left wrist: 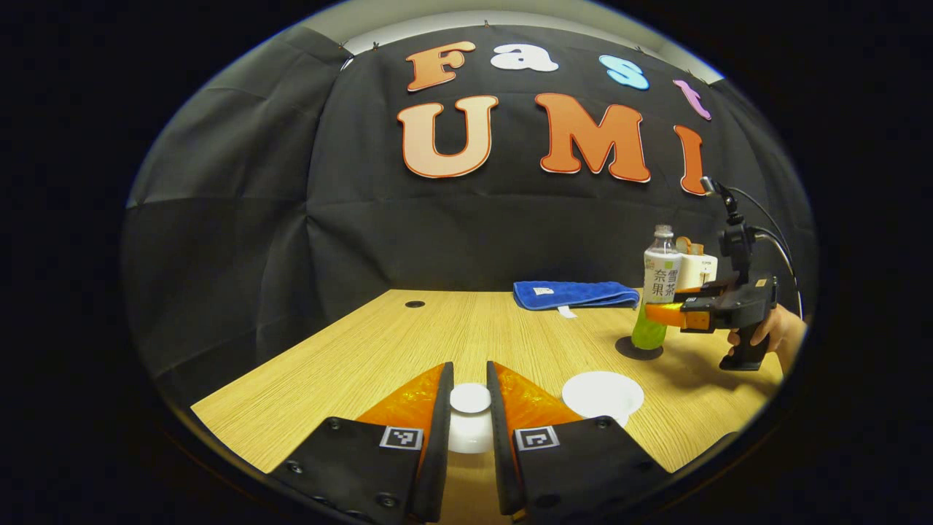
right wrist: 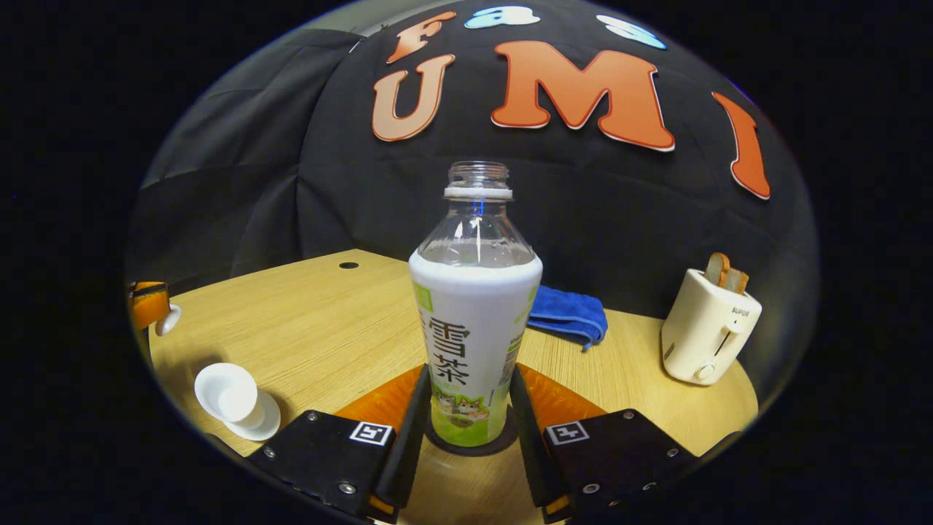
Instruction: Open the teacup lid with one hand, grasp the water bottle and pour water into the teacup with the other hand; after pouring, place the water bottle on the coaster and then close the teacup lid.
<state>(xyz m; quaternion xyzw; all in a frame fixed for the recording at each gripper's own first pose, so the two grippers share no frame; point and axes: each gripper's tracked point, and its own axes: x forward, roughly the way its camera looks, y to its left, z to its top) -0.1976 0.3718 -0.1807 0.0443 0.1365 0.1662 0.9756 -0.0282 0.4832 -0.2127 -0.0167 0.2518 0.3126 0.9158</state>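
Open tabletop (right wrist: 313, 306) left of water bottle (right wrist: 474, 328).

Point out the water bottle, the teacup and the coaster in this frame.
water bottle (right wrist: 474, 343): right gripper view, on its label.
teacup (right wrist: 227, 392): right gripper view, inside the open bowl.
coaster (left wrist: 639, 348): left gripper view, dark disc's edge under the bottle.

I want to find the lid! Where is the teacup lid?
The teacup lid sits between the left gripper fingers in the left gripper view, just left of the open teacup.
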